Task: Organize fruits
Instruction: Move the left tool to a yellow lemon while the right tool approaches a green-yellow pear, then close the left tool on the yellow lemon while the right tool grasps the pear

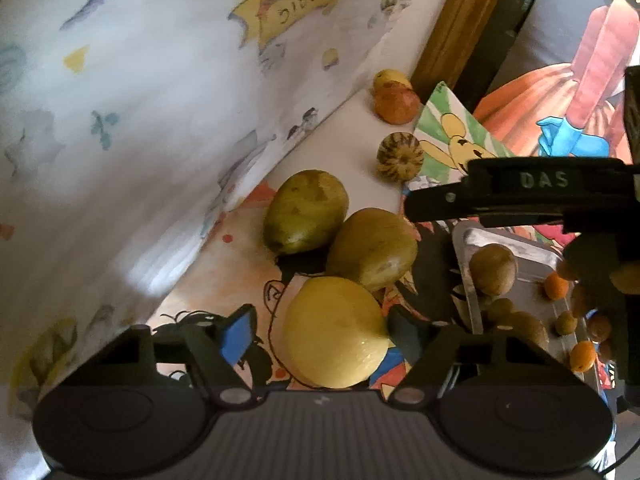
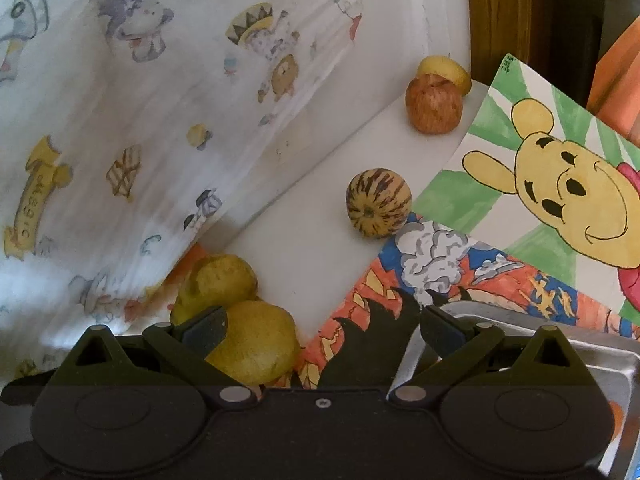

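The yellow melon [image 1: 336, 332] sits between the fingers of the left gripper [image 1: 320, 328], which is spread wide; the blue-padded left finger [image 1: 236, 334] stands clear of the fruit, the right finger [image 1: 408, 336] is just beside it, and whether that one touches cannot be told. Just beyond the melon lie two green mangoes [image 1: 306, 212] [image 1: 372, 250], touching each other. Farther on, a small striped melon [image 1: 400, 156] rests alone, and past it a red apple [image 1: 396, 104] sits against a yellow fruit [image 1: 390, 78] at the far end of the surface.

To the right is a metal tray [image 1: 516, 248] holding a brown round fruit [image 1: 492, 270], several small orange fruits [image 1: 556, 285] and other small greenish ones. The right gripper [image 2: 320, 328] hovers wide open with nothing between its fingers, above the tray's near corner [image 2: 472, 310] and the mangoes [image 2: 252, 344].

The fruits lie on a white counter [image 2: 304, 248], partly covered by coloured drawings: a cartoon bear sheet [image 2: 560, 184] on green rays, and an orange and blue comic sheet [image 2: 440, 276] under the tray. A pale cloth [image 2: 160, 120] printed with small cartoon figures and a yellow banner rises along the left side. A wooden post [image 1: 460, 20] stands at the far end, and beyond it is a picture of a figure in an orange dress [image 1: 580, 92].
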Demonstrator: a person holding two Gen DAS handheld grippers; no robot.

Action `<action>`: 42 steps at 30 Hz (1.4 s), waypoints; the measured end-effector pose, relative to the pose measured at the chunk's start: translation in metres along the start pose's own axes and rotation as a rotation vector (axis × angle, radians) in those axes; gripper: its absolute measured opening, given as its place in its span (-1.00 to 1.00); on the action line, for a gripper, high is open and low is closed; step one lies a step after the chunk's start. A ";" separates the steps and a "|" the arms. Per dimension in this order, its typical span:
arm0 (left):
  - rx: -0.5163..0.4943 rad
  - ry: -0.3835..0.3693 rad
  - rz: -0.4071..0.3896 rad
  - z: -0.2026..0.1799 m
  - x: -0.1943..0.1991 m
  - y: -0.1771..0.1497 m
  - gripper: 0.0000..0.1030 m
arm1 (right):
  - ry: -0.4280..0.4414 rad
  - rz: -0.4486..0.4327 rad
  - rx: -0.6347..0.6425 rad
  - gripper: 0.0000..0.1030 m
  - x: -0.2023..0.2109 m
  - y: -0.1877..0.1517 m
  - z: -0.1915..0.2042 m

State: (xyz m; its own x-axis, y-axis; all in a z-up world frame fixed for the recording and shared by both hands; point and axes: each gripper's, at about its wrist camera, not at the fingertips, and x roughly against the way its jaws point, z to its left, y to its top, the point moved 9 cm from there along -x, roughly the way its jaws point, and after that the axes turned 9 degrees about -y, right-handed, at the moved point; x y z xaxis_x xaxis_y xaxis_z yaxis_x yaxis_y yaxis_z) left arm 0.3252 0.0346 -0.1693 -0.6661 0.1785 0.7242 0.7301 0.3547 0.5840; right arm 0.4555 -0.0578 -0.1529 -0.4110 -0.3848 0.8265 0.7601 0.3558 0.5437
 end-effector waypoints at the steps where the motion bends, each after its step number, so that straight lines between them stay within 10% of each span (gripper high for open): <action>1: -0.004 -0.006 -0.001 -0.001 0.000 0.000 0.42 | 0.003 0.003 -0.003 0.99 -0.001 0.001 0.001; 6: -0.025 -0.028 -0.005 -0.006 0.001 0.001 0.18 | 0.027 0.022 -0.004 0.99 -0.005 0.001 0.010; 42: 0.028 0.075 0.013 0.028 0.034 -0.012 0.17 | 0.092 0.074 0.077 0.65 -0.027 -0.030 0.049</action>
State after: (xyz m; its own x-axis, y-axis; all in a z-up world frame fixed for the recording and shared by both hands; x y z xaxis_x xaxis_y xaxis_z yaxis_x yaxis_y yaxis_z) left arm 0.2892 0.0617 -0.1622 -0.6425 0.1145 0.7577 0.7333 0.3787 0.5646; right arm 0.4196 -0.0163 -0.1842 -0.3047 -0.4306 0.8496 0.7442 0.4491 0.4945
